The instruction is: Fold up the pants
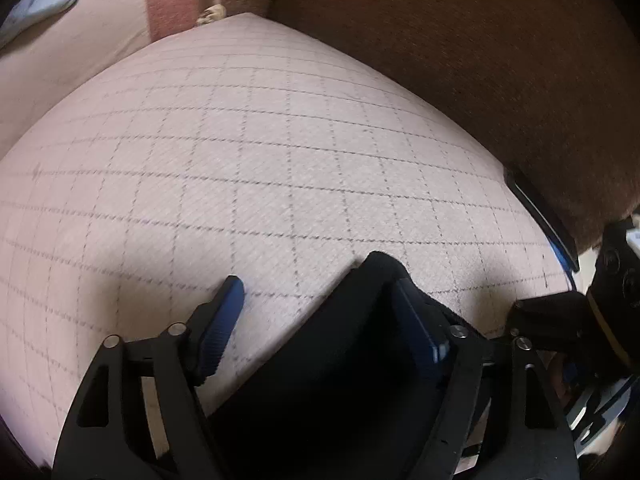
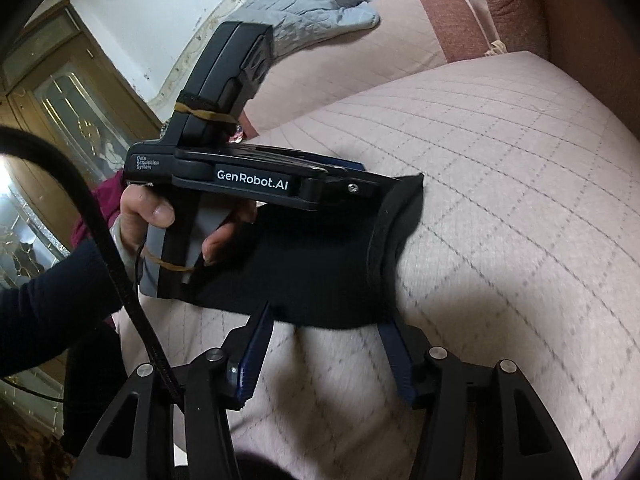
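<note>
The black pants (image 2: 320, 264) lie folded on the pink quilted sofa cover (image 2: 500, 184). In the left wrist view the pants (image 1: 344, 360) reach up between my left gripper's (image 1: 316, 292) jaws and bunch against the right finger (image 1: 420, 332). Those jaws stand wide open and the left finger (image 1: 224, 320) is clear of the cloth. A hand (image 2: 160, 216) holds the left gripper (image 2: 372, 178) over the pants' far edge. My right gripper (image 2: 324, 316) is open at the near edge, its fingertips on either side of the hem without pressing it.
The brown sofa backrest (image 1: 480, 60) rises behind the seat. A grey padded cloth (image 2: 320, 4) lies on the far cushion. A wooden cabinet with glass doors (image 2: 60, 92) stands at the left. A black strap (image 2: 120, 280) hangs across the right wrist view.
</note>
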A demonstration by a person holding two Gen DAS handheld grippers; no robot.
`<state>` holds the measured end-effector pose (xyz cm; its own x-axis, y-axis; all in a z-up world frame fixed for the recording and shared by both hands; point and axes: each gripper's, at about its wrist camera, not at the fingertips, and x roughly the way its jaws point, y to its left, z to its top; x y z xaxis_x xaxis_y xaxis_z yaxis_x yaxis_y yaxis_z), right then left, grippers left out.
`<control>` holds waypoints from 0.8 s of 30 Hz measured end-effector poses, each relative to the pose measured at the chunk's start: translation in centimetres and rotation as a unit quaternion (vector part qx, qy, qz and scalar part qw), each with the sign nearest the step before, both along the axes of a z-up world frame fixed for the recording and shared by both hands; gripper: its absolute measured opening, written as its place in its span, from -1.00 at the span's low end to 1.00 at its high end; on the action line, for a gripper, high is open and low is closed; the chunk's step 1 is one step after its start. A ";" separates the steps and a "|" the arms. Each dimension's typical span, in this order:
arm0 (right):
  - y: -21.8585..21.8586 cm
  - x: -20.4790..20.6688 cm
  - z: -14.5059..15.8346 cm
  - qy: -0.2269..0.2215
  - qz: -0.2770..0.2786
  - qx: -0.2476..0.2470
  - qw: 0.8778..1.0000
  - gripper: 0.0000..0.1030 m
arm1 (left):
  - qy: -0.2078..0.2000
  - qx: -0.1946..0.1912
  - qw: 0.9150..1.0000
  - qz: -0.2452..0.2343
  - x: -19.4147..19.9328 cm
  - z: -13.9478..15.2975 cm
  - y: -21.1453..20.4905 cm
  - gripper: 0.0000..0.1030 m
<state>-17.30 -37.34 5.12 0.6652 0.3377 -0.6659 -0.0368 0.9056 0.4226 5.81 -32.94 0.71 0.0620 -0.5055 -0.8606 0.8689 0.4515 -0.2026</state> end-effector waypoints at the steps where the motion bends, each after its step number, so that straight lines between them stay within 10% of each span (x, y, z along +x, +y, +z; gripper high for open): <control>1: 0.0 0.2 -0.1 -0.002 0.002 0.000 1.000 0.01 | -0.014 0.000 1.000 -0.012 -0.3 -0.2 -0.3 0.54; 5: -0.4 0.9 -0.4 -0.002 -0.019 0.000 1.000 -0.55 | -0.046 0.000 0.998 -0.035 -1.2 -0.7 -1.7 0.47; 9: -0.8 1.2 -0.2 -0.001 -0.026 0.014 1.000 -0.67 | -0.019 -0.034 0.998 -0.056 -1.5 -0.4 -1.1 -0.51; 12: 0.2 1.2 1.0 -0.008 -0.024 -0.021 0.999 -0.71 | -0.019 -0.046 0.997 -0.056 -2.0 0.0 -0.6 -0.72; 24: 7.5 4.2 9.4 -0.092 0.037 -0.062 0.993 -0.73 | -0.028 -0.196 0.979 0.049 -0.9 9.1 12.6 -0.75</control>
<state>-13.07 -29.86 14.54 0.7564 0.3134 -0.5742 -0.1715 0.9421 0.2882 4.91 -20.31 9.81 0.1693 -0.7857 -0.5951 0.8400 0.4309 -0.3299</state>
